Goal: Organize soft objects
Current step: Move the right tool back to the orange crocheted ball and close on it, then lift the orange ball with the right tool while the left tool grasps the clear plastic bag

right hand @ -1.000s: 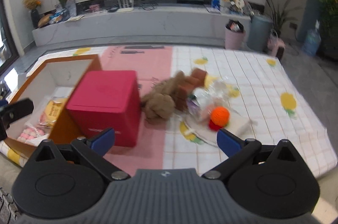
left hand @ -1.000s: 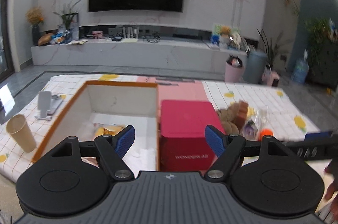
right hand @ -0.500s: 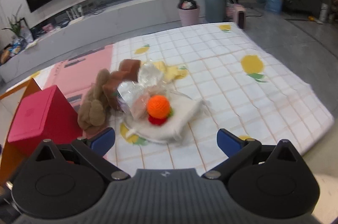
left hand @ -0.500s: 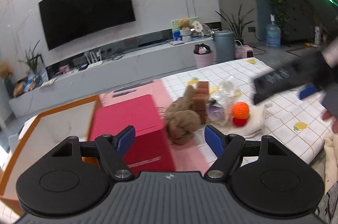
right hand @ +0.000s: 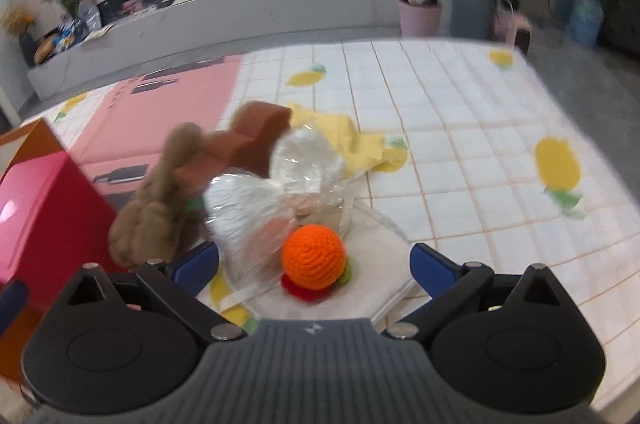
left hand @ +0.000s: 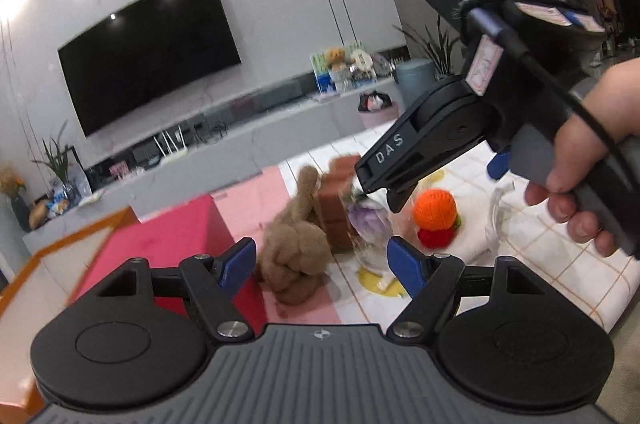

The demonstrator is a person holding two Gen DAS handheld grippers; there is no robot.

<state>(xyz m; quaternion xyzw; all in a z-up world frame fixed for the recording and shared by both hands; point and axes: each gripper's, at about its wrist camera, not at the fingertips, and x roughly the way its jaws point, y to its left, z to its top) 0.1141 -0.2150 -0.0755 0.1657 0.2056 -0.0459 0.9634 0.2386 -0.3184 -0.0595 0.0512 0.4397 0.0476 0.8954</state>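
While my left claw point(left hand: 321, 264) hangs released above the table edge, its wrist camera shows both blue fingertips point(left hand: 239, 259) spread wide with nothing between them. Just past them, at twelve o'clock, lies a brown plush toy point(left hand: 295, 256), slumped against a brown sponge block point(left hand: 335, 208). At ten o'clock sits a red box point(left hand: 168, 244), with the orange-rimmed bin point(left hand: 72, 244) beyond it at nine. At two o'clock my right hand point(left hand: 576, 184) holds the other tool, which hovers over an orange knitted ball point(left hand: 435, 210) resting on a white cloth point(left hand: 472, 244).

From the right wrist camera, my right claw point(right hand: 314, 262) is also released, its blue pads point(right hand: 430, 262) set wide on either side of the orange knitted ball point(right hand: 314, 256), which sits dead centre at twelve o'clock, not yet touched. A crinkled clear plastic bag point(right hand: 280, 192) leans against the ball from eleven o'clock, and a yellow cloth point(right hand: 352, 140) lies further off at one o'clock. The plush toy point(right hand: 160, 208) is at ten o'clock, the red box point(right hand: 44, 216) at nine.

I judge the step in hand to be picking up the ball. To do it well, I should lower straight down so the pads meet the ball across its widest part, keep the left pad clear of the plastic bag so that it is not pinched along, and stay above the white cloth point(right hand: 360, 288) so that it does not lift too. The yarn will give, so a gentle, full squeeze should serve. The view is blurred, so settling first would help.
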